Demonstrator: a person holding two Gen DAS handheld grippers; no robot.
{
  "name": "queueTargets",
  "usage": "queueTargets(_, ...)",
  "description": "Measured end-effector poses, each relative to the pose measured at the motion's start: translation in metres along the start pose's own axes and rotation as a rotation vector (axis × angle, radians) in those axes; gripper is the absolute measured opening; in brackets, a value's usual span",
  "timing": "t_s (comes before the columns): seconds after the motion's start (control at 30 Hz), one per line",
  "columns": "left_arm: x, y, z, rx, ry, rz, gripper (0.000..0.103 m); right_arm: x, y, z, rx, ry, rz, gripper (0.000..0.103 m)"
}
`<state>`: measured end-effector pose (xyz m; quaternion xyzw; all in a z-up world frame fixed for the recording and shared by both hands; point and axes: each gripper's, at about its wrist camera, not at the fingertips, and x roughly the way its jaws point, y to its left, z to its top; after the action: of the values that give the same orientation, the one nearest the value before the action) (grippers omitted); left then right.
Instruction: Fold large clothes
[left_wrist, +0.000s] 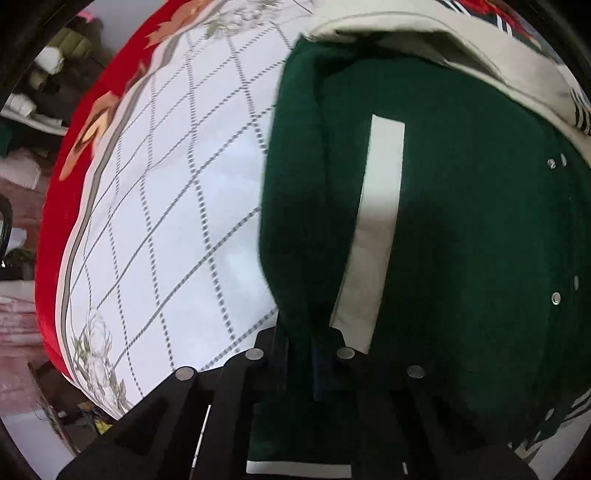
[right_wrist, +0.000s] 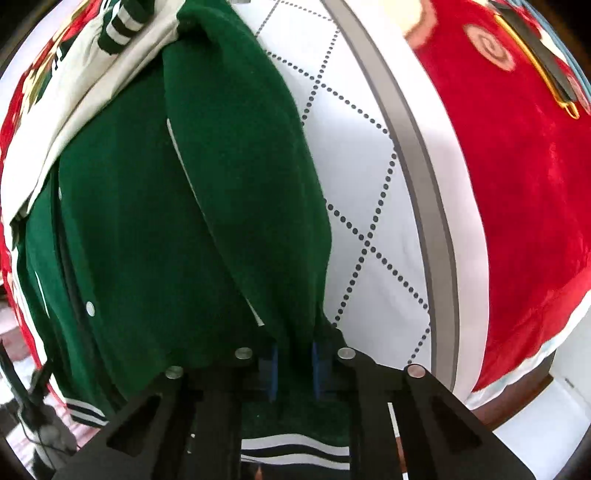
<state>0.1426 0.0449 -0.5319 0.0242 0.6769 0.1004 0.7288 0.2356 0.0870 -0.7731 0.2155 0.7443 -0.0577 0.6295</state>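
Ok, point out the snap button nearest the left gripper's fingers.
The lower snap on the green jacket; the other two sit higher, by the cream sleeve.

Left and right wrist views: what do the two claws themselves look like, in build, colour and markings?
Both look alike: the left claw and right claw are matte black angular linkage frames with elongated cut-out slots in the outer arms and four round silver pivot pins each. The inner finger pads are blue, plainer in the right view. Thin white strips run along the frames. No cables, sleeves or hands show.

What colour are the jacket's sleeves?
Cream, against the dark green jacket body; the sleeve shows best in the left wrist view.
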Motion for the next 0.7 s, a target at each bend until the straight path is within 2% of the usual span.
queueTargets(0.2,-0.013,0.013,-0.025,-0.009,0.0,0.01,0.006,-0.007,0.01,-0.021,-0.009,0.044,0.02,0.009)
queueTargets(0.33,-0.016,0.02,-0.051,-0.008,0.049,0.0,0.006,-0.007,0.0,-0.037,0.005,0.059,-0.016,0.008)
queueTargets(0.37,-0.016,0.018,-0.057,-0.003,0.07,0.004,0.012,-0.002,-0.007,-0.038,0.035,0.07,-0.034,0.01)
queueTargets(0.43,-0.022,0.01,-0.064,0.019,0.094,0.024,0.013,0.003,-0.007,-0.036,0.021,0.109,-0.071,0.015)
queueTargets(0.5,-0.041,0.0,-0.063,0.034,0.061,0.048,0.013,-0.008,0.008,-0.031,-0.05,0.123,-0.092,0.024)
queueTargets(0.53,-0.054,-0.006,-0.06,0.032,0.031,0.04,0.014,-0.017,0.015,-0.031,-0.088,0.107,-0.091,0.033)
queueTargets(0.57,-0.063,-0.01,-0.057,0.029,0.006,0.03,0.02,-0.027,0.021,-0.03,-0.117,0.082,-0.09,0.044)
queueTargets(0.63,-0.086,-0.017,-0.042,0.027,-0.06,0.004,0.056,-0.054,0.035,-0.021,-0.173,0.01,-0.062,0.053)
queueTargets(0.67,-0.095,-0.015,-0.029,0.028,-0.094,-0.013,0.092,-0.065,0.039,-0.014,-0.183,-0.021,-0.036,0.053)
queueTargets(0.7,-0.104,-0.024,-0.016,0.031,-0.133,-0.031,0.1,-0.073,0.042,-0.004,-0.186,-0.047,-0.014,0.053)
